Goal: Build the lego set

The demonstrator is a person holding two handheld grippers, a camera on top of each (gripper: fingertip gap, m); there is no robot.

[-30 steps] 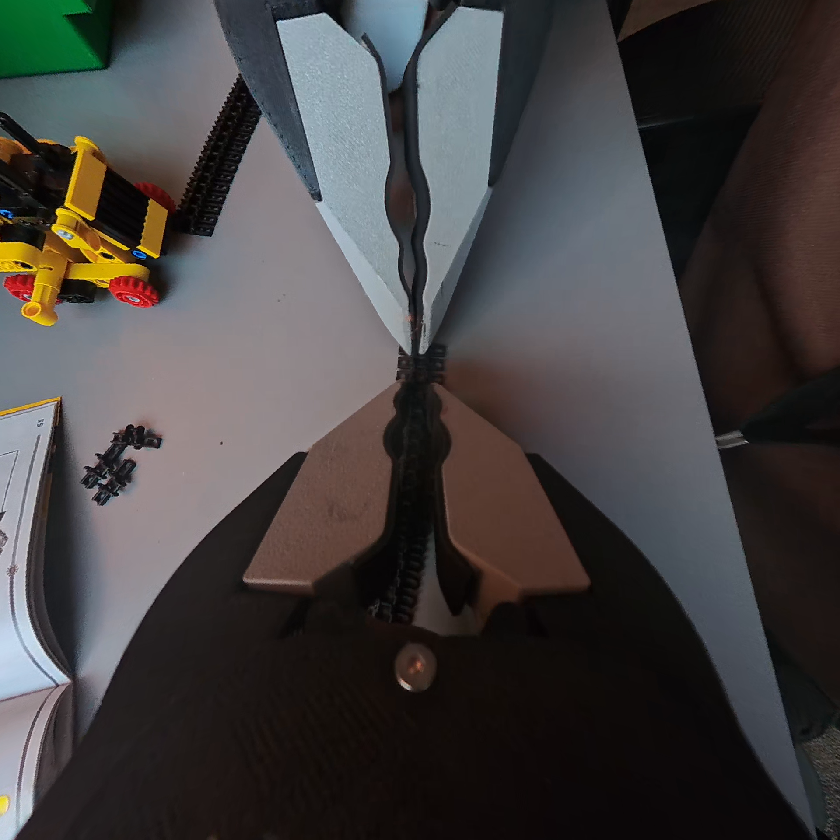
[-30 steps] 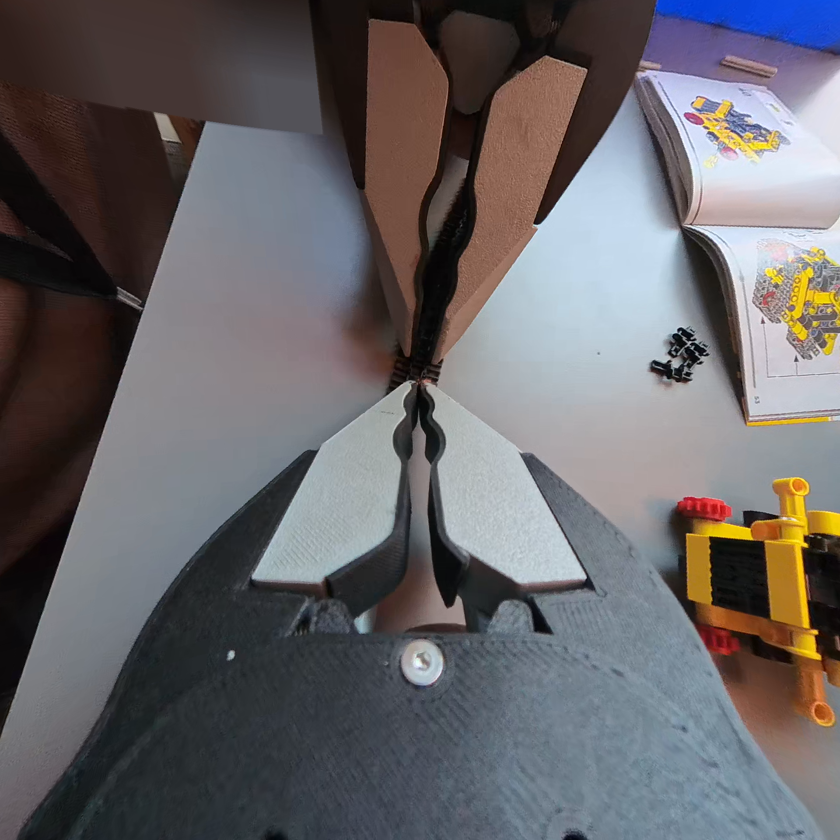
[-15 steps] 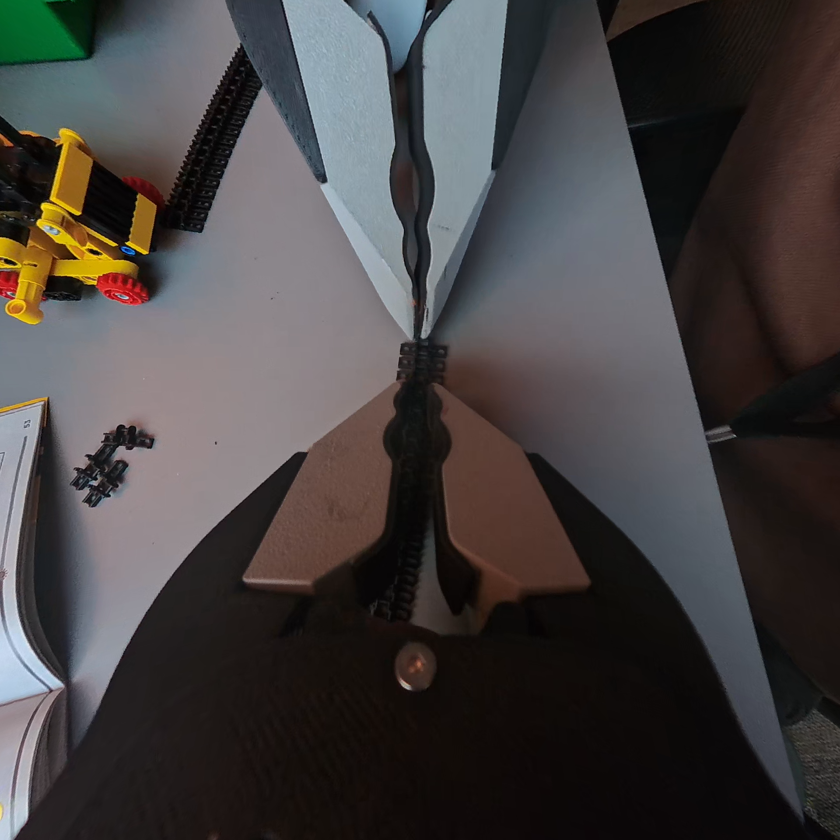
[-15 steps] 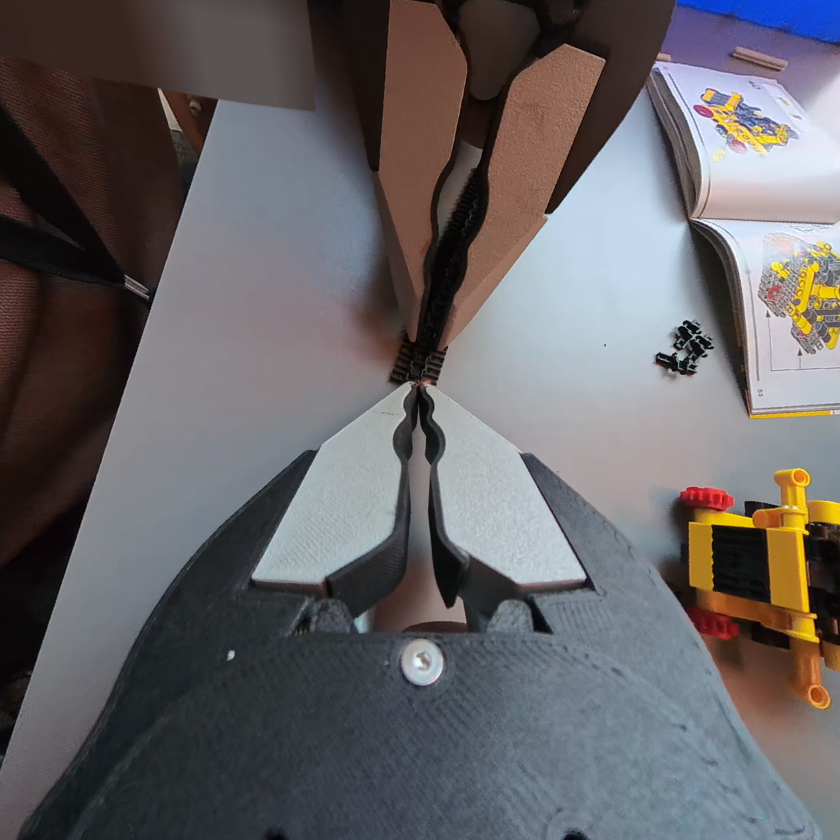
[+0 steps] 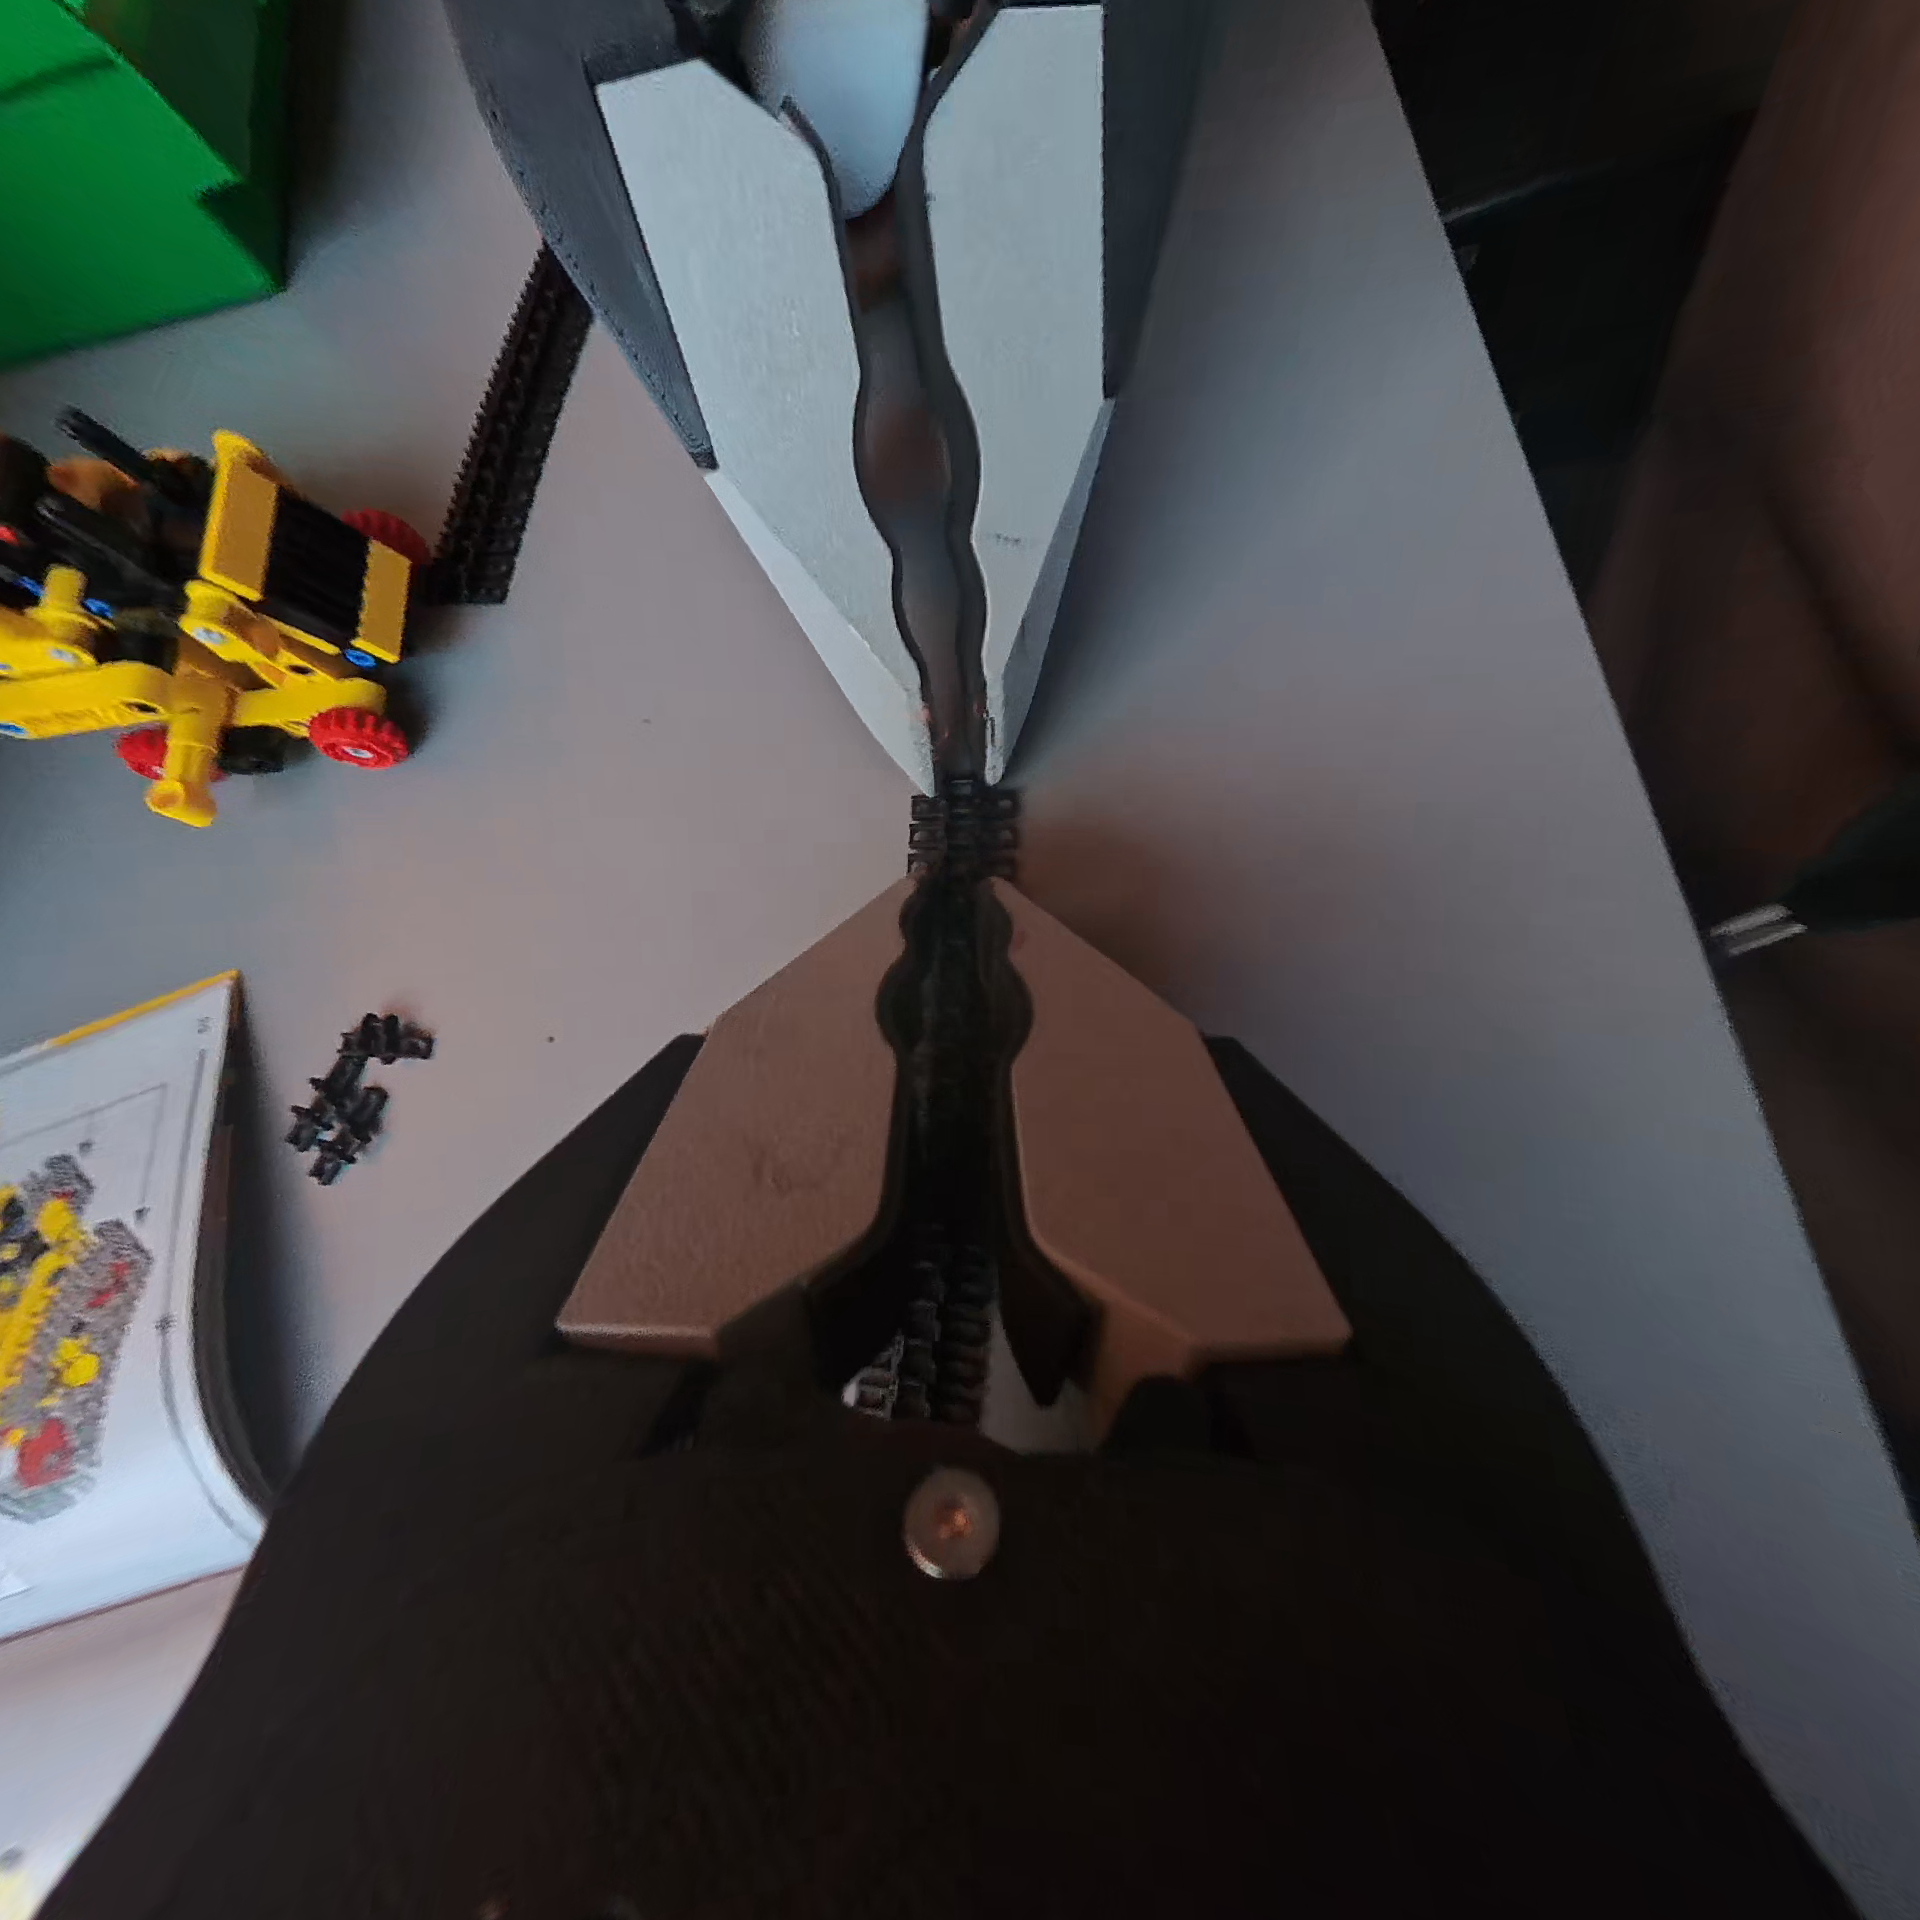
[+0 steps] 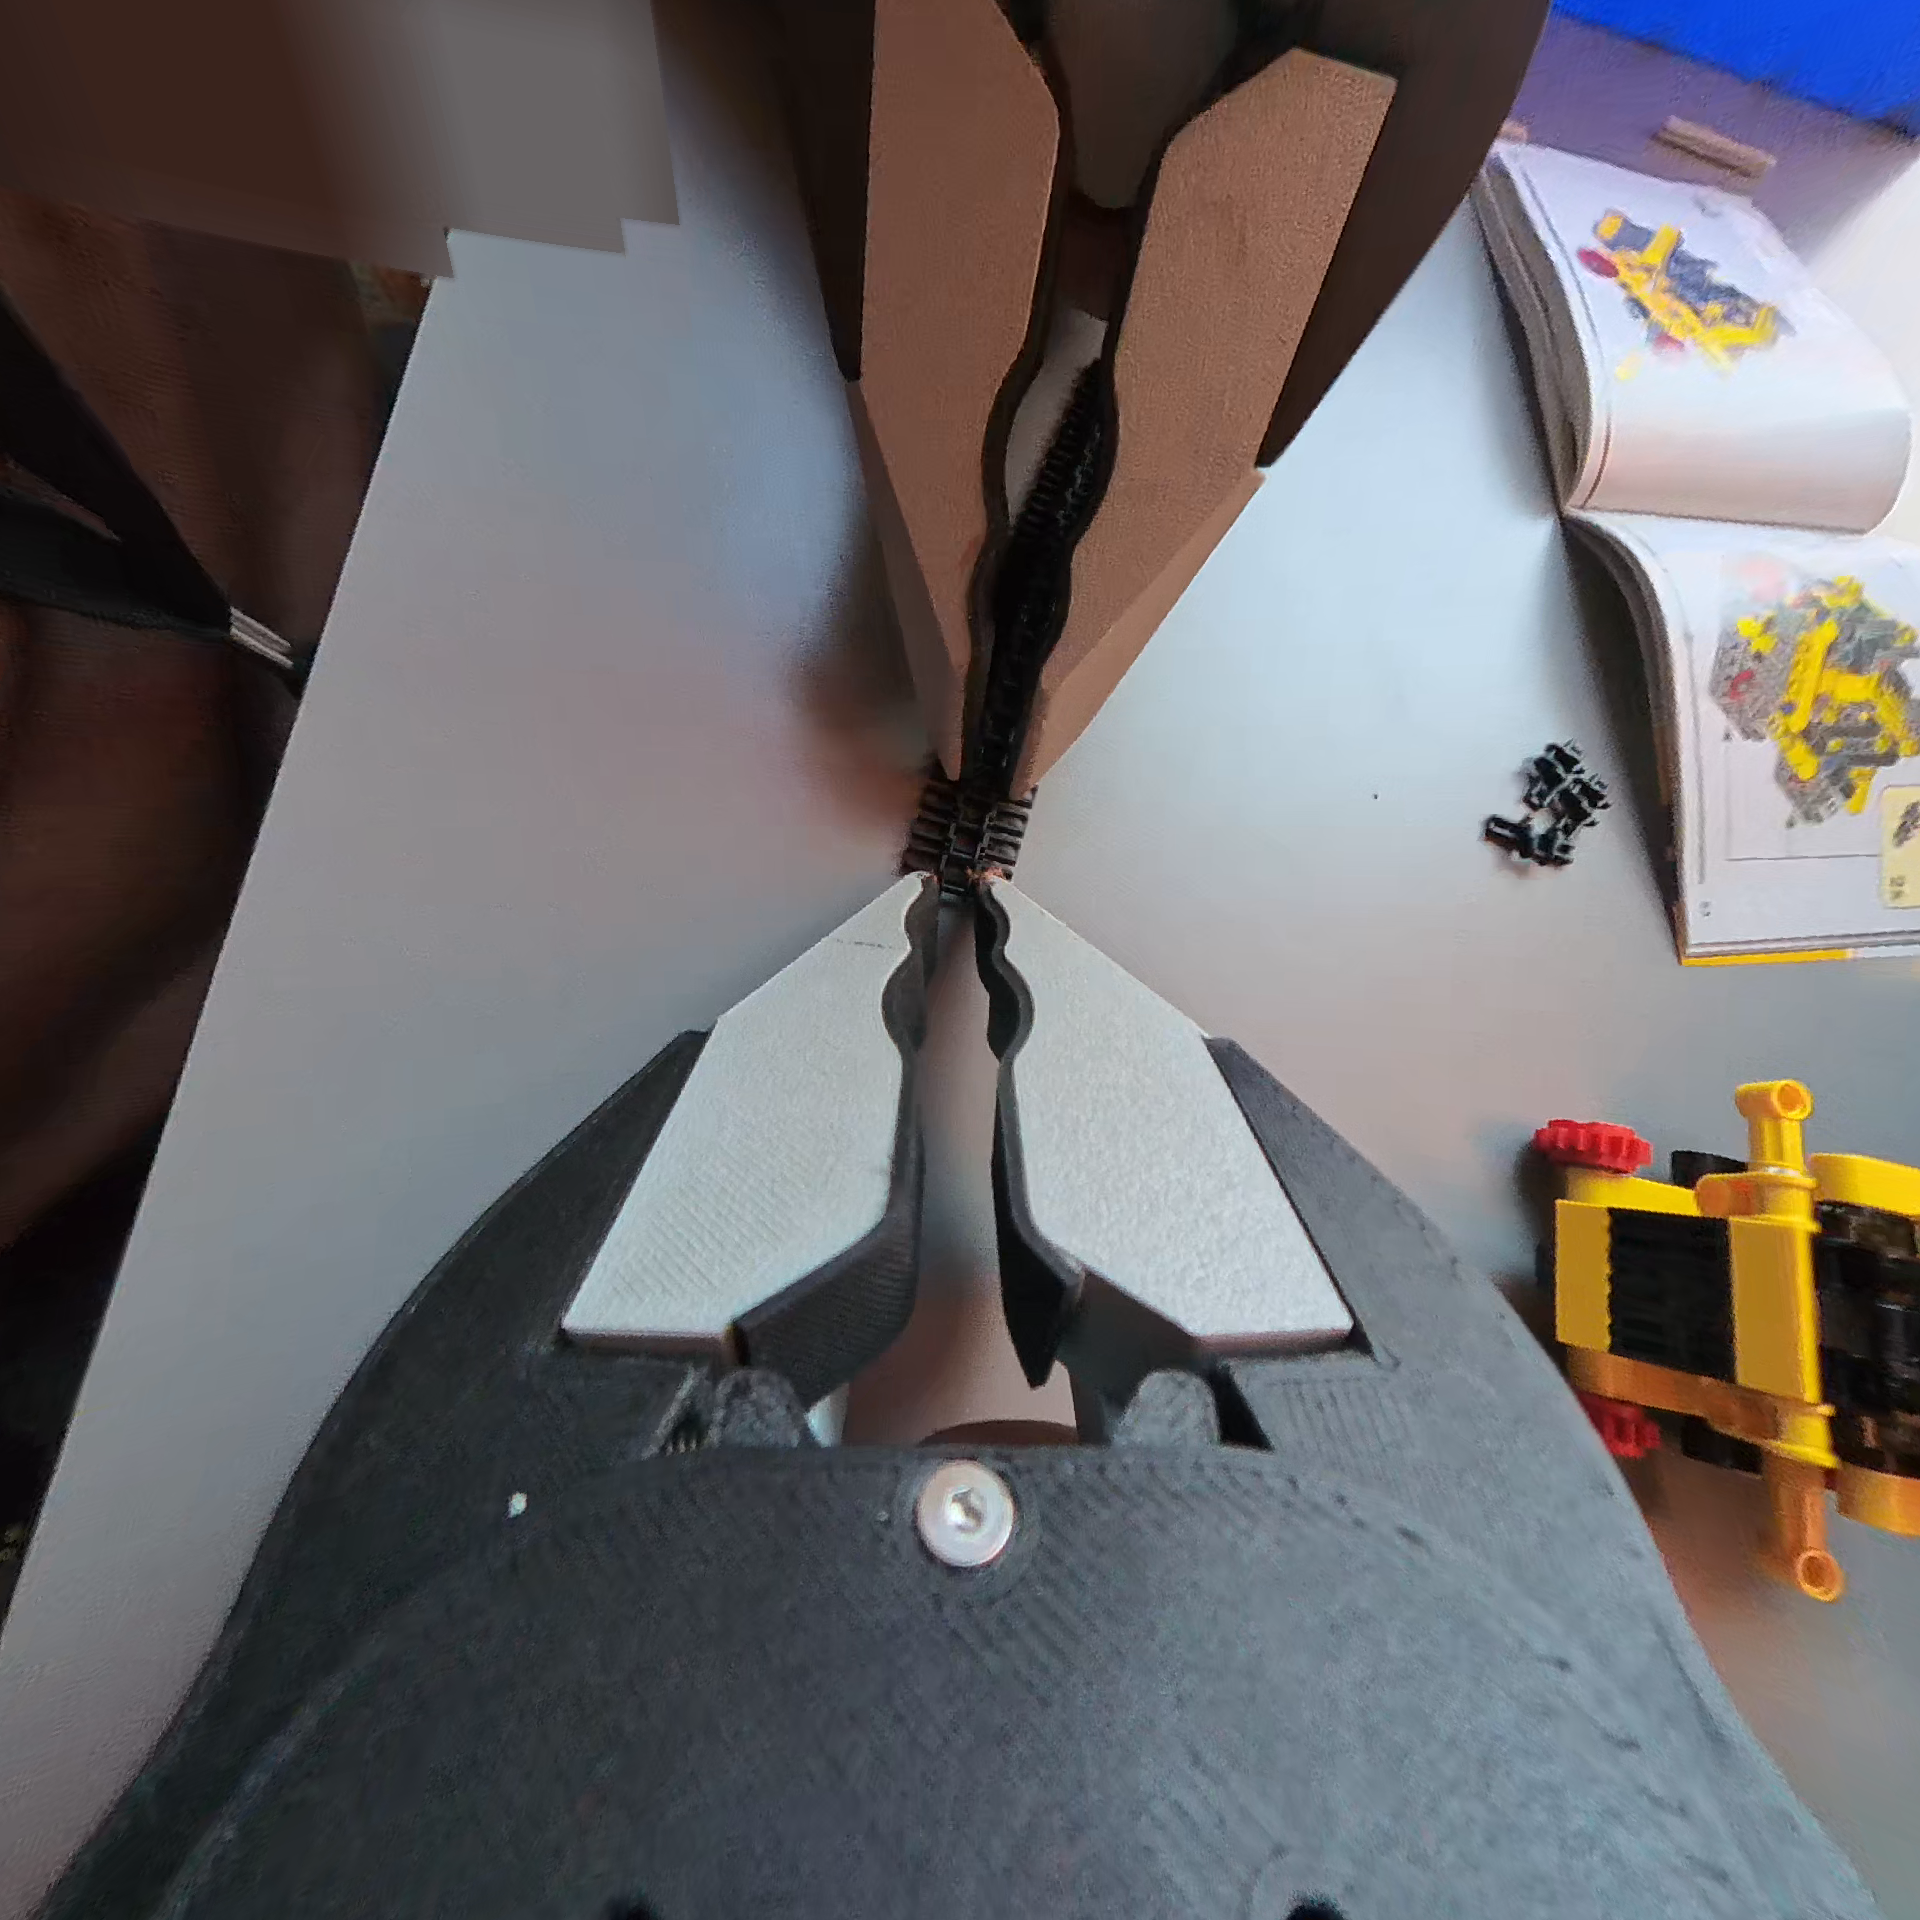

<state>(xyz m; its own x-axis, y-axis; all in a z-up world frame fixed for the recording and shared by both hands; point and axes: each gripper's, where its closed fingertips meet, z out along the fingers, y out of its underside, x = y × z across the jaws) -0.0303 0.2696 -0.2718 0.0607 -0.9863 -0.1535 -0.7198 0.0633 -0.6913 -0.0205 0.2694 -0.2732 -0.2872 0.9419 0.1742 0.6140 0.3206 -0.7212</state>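
- A black track strip point(image 5: 961, 831) is held above the bench point(image 5: 644, 852), pinched along its length in the left gripper point(image 5: 956, 883).
- The right gripper point(image 6: 951, 883) meets it tip to tip; its jaws are nipped on the strip's end link, slightly parted behind the tips.
- The step in hand appears to be track assembly, a link being pressed on.
- Next, squeeze pressure in line with the strip is called for.
- Loose black links point(image 6: 1553, 805), a second track strip point(image 5: 499, 457), the yellow vehicle point(image 5: 197, 623) and the instruction booklet point(image 6: 1787, 727) lie aside.

Matt grey table point(image 5: 1299, 935), ribbed black plastic track point(image 5: 961, 831), glossy paper booklet point(image 6: 1766, 416).
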